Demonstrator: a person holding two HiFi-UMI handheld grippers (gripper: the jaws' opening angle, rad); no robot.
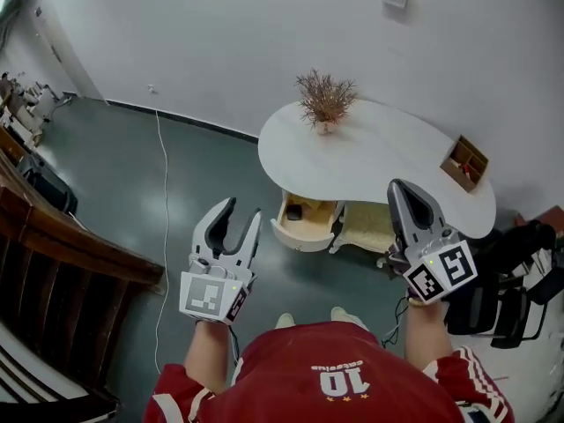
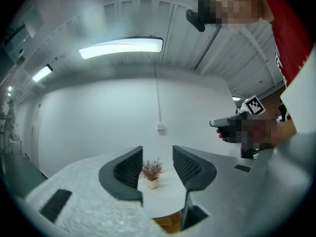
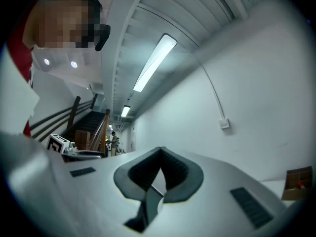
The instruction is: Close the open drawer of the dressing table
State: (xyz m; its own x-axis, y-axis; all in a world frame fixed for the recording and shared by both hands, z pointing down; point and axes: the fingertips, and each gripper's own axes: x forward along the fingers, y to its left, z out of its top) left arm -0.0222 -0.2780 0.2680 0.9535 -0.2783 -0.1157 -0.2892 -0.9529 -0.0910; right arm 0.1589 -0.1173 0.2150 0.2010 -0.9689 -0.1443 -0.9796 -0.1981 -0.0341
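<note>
Drawer (image 1: 304, 223) is seen pulled out under the white worktop (image 1: 379, 161), centre of the head view, w/ a dark item inside; no part of the closing is done yet. Left gripper (image 1: 243, 208) is held lower left of it, well apart, jaws moderately parted, nothing between them. Right gripper (image 1: 397, 186) is held right of it, jaws closed tip to tip, empty. Approach and push-in are judged left to do.

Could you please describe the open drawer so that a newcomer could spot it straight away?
Find the white curved table by the wall. Under its near edge, below the dried plant, a drawer juts out. Its pale wooden inside shows, unlike the cream seat beside it.
</note>
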